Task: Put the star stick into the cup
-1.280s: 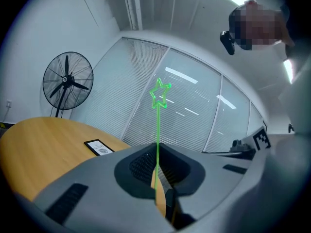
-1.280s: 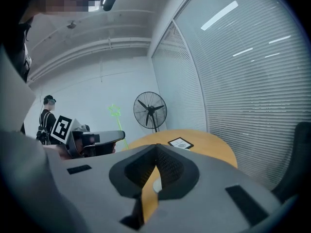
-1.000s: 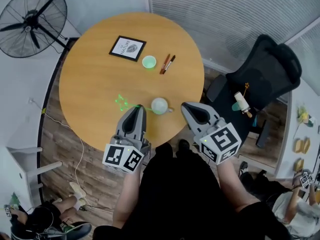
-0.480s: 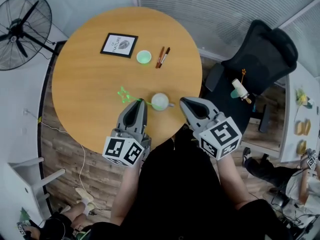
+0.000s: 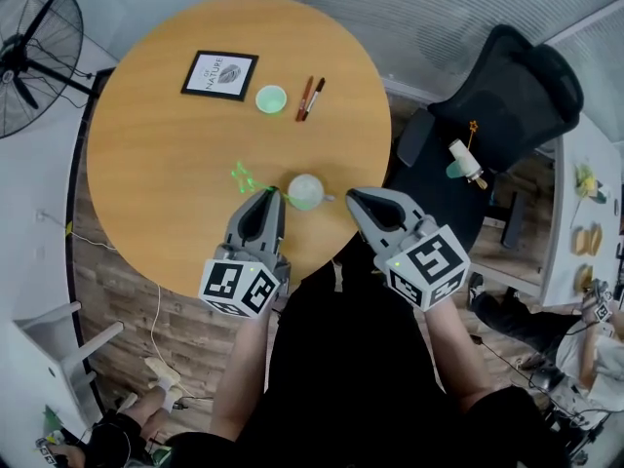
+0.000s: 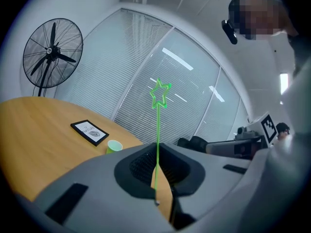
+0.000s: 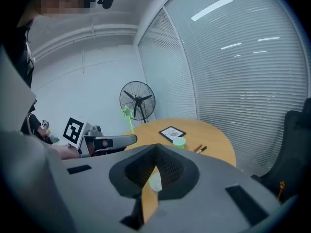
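The left gripper (image 5: 268, 199) has its fingers clamped on the bottom end of the star stick (image 6: 157, 125), which now stands up and forward from them, with its green star clear of the worktop (image 5: 166, 164). A second ago the star sat lower and further from the white cup (image 5: 305, 191); it has since swung up and slightly towards it. This suggests the pick-up is done and the carry has begun. The right gripper (image 5: 359, 201) hangs just right of that cup, its fingers together on nothing. Further off lie a small green cup (image 5: 270, 97), two markers (image 5: 308, 98) and a framed picture (image 5: 219, 74).
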